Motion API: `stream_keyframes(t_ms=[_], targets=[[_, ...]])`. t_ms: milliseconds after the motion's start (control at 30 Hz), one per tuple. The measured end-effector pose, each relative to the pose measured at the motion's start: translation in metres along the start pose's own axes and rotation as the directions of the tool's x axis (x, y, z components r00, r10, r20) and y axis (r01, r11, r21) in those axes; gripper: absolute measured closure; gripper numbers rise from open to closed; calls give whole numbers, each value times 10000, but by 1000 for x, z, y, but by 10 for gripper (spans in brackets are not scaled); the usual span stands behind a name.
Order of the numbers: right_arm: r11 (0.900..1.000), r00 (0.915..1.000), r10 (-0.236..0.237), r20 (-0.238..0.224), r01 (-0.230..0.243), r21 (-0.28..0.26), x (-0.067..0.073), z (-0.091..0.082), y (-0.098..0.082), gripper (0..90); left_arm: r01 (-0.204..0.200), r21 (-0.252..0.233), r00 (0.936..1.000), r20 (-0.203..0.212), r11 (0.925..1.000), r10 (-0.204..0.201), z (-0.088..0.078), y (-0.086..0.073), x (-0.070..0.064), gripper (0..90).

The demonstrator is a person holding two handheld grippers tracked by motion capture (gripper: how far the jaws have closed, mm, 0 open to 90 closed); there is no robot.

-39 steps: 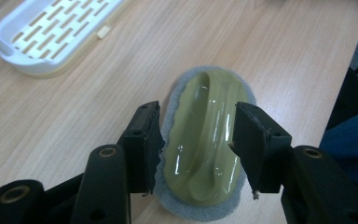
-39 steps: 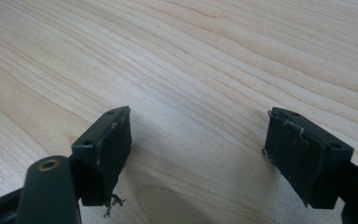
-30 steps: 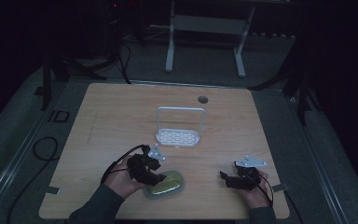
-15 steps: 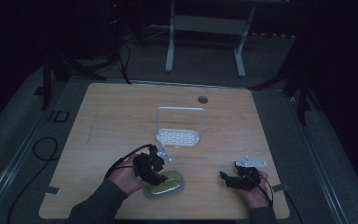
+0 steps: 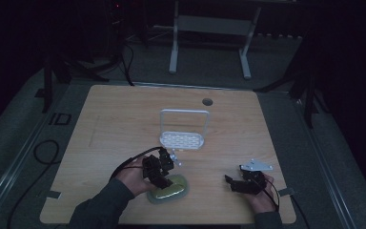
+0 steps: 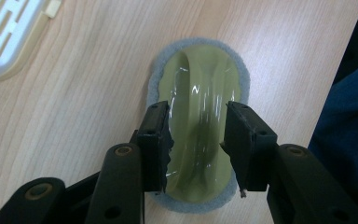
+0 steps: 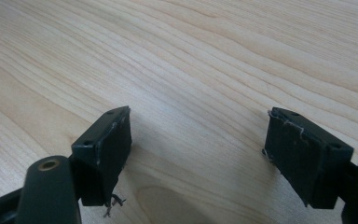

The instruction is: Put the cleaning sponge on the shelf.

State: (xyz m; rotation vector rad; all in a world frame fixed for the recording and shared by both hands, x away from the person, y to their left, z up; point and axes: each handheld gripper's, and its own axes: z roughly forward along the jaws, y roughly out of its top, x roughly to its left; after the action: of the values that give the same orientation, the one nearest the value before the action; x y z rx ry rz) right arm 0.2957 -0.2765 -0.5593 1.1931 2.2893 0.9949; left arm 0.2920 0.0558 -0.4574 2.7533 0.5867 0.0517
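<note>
A yellow-green scrubber (image 5: 167,189) with a grey felt rim and a glossy raised grip lies near the table's front edge. My left gripper (image 5: 162,177) hangs right over it. In the left gripper view the scrubber (image 6: 200,79) lies under the left gripper (image 6: 196,135), whose jaws straddle the raised grip. They have just been closing and stand half apart; I see no pad pressing on it. My right gripper (image 5: 232,182) rests low at the front right. Its jaws stand wide apart over bare wood in the right gripper view, with nothing in the right gripper (image 7: 198,154).
A white slotted tray (image 5: 182,140) with an upright wire frame stands at mid-table, just beyond the left hand; its corner (image 6: 4,37) appears in the left gripper view. A round hole (image 5: 207,101) sits near the table's far edge. The wooden table (image 5: 114,124) is bare on the left.
The left hand has slid a little to the right onto the scrubber, and its jaws have narrowed around the grip. The right hand has stayed put.
</note>
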Motion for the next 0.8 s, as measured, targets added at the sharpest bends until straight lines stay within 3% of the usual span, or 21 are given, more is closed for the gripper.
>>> stream_keyframes(t_ms=[367, 800], targets=[[10000, 10000, -14, 3, 14, 3, 0, 0, 0, 222, -111, 639, 9999, 109, 9979, 104, 6, 7, -2, 613], [10000, 10000, -23, 0, 23, 3, 0, 0, 0, 221, -444, 1494, 9987, 297, 9878, 404, 16, 15, -2, 641]])
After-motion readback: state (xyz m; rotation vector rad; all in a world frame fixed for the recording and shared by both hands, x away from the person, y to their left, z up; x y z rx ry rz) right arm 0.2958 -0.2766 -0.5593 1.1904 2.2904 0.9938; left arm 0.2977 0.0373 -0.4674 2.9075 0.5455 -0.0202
